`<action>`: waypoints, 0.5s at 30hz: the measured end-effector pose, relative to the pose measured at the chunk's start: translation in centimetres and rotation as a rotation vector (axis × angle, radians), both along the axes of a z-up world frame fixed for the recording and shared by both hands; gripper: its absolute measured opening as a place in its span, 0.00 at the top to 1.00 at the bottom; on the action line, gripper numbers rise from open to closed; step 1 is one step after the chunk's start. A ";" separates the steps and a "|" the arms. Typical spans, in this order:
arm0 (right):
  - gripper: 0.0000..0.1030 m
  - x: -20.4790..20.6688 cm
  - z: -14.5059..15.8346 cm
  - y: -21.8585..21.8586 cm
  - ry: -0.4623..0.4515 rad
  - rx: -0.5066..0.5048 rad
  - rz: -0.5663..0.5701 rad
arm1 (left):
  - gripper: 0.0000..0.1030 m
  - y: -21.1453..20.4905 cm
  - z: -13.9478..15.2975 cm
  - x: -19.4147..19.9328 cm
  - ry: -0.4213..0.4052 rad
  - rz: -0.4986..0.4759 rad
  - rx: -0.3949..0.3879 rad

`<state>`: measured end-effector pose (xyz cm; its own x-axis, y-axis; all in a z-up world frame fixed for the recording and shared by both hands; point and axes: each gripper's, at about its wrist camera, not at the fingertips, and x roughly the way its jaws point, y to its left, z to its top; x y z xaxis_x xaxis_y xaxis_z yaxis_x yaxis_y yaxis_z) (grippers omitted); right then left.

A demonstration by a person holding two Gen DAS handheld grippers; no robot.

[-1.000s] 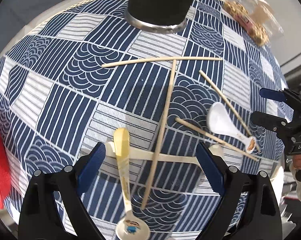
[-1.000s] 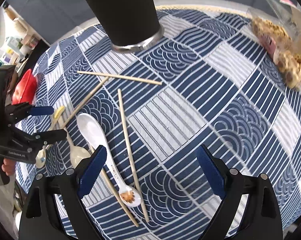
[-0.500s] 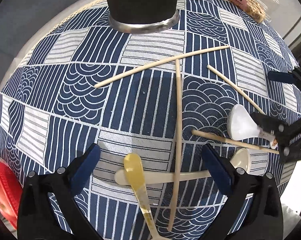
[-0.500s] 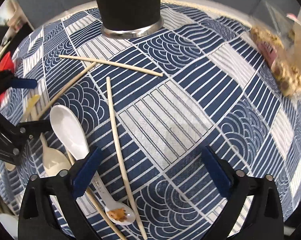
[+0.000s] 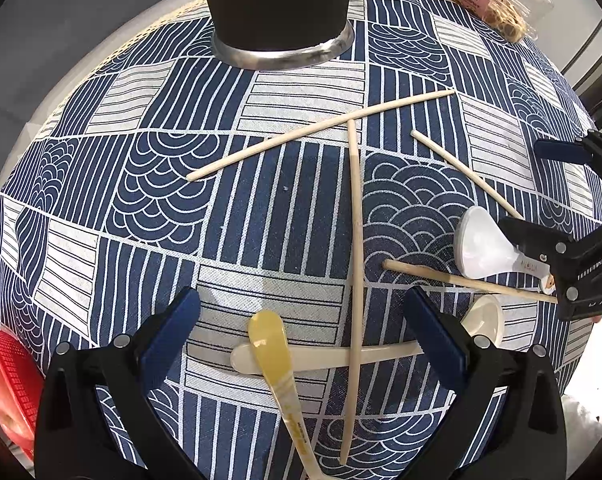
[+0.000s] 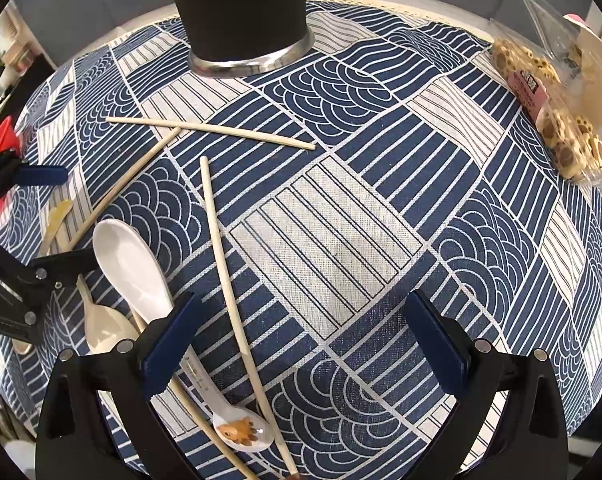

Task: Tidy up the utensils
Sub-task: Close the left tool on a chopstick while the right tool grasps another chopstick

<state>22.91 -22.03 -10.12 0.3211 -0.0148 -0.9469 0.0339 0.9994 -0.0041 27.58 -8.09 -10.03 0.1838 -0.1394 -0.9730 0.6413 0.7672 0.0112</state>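
Spoons and chopsticks lie scattered on the bench (image 5: pixel 285 216), near the black holder (image 5: pixel 279 8). Left claw (image 5: pixel 301 334) gapes empty over the yellow spoon (image 5: pixel 273 344); right claw (image 6: pixel 301 334) too. Better to straddle one handle squarely, clear of the crossing chopstick (image 5: pixel 355 264). Since earlier, both claws have advanced toward the holder.

Right of the cup (image 6: pixel 241 20), bare cloth (image 6: pixel 341 248) lay open; crossed chopsticks (image 6: pixel 209 130) and spoons (image 6: pixel 129 264) cluttered the cloth below and left of it.
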 end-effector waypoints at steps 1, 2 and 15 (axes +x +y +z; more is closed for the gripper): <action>0.06 -0.2 0.0 -0.1 -0.004 0.000 -0.004 | 0.04 0.0 0.0 0.1 0.002 0.010 0.000; 0.06 -0.2 0.0 -0.1 -0.003 -0.002 -0.008 | 0.04 0.1 0.0 0.1 0.004 0.021 0.001; 0.89 -1.1 1.7 -1.9 0.007 0.009 -0.055 | 0.80 -2.3 1.8 -1.7 0.056 -0.069 0.027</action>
<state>21.81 -23.97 -8.46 0.3131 -0.0239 -0.9494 0.0886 0.9961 0.0042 25.86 -10.41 -8.27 0.1201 -0.1232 -0.9851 0.6931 0.7208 -0.0057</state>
